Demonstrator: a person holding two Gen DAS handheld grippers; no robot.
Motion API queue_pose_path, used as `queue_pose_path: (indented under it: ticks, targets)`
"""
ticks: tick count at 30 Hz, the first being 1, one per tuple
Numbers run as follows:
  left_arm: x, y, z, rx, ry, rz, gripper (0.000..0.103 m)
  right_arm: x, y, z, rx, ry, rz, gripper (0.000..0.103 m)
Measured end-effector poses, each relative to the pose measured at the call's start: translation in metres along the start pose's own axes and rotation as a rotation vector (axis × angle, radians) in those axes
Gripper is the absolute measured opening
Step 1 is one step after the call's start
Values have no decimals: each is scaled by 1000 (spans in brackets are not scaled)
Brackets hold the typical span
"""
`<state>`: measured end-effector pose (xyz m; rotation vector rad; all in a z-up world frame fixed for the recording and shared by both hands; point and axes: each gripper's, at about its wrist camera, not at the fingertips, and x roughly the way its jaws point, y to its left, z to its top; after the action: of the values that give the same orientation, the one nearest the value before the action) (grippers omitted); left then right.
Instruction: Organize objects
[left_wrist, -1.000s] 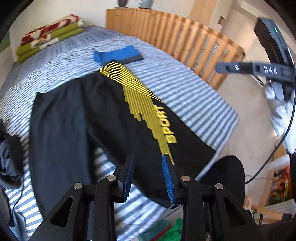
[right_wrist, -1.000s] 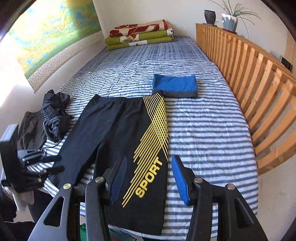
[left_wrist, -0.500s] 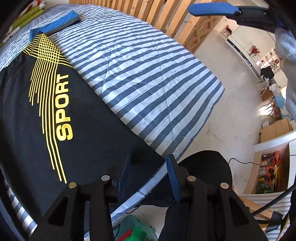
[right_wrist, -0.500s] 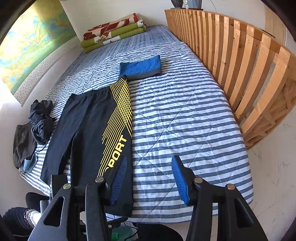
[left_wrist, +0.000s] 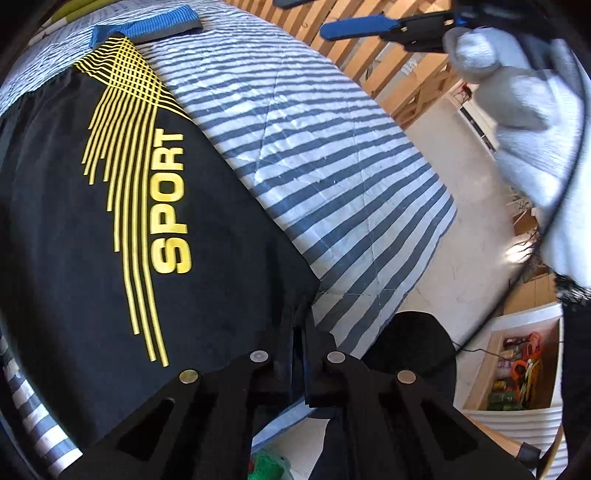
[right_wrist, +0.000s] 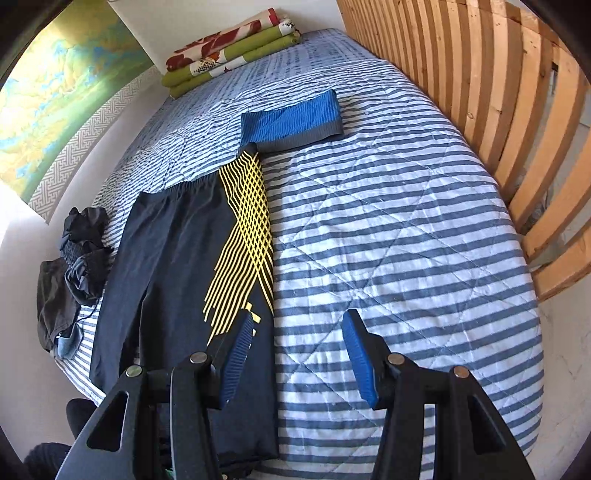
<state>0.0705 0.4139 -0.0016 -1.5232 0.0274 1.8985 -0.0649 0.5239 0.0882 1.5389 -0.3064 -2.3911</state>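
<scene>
Black sport trousers (left_wrist: 110, 221) with yellow stripes and "SPORT" lettering lie flat on the striped bed; they also show in the right wrist view (right_wrist: 177, 258). My left gripper (left_wrist: 300, 325) is shut on the trousers' hem corner at the bed's front edge. My right gripper (right_wrist: 295, 347) is open and empty, hovering above the bed just right of the trouser leg; it also shows at the top of the left wrist view (left_wrist: 354, 27). A folded blue garment (right_wrist: 291, 122) lies beyond the trousers' waistband.
The striped quilt (right_wrist: 406, 229) covers the bed. A wooden slatted rail (right_wrist: 498, 81) runs along the right side. Folded green and red blankets (right_wrist: 229, 48) sit at the far end. A dark clothes pile (right_wrist: 70, 273) lies at the left edge.
My left gripper has come down to the trousers' hem corner and closed on it. My right gripper has moved forward and right over the bed, staying open.
</scene>
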Motion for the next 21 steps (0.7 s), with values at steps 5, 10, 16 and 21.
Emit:
queue_pose_path:
  ticks: [5, 10, 16, 21]
  targets:
    - [-63, 37, -14, -89, -97, -18, 2, 38, 22, 36, -31, -2, 38, 47]
    - [-100, 70, -20, -161, -156, -21, 2, 101, 32, 81, 30, 29, 71, 47]
    - [-120, 88, -29, -187, -206, -25, 2, 172, 38, 106, 81, 121, 33, 47]
    - [-129, 109, -40, -230, -230, -31, 2, 192, 49, 105, 90, 164, 50, 16]
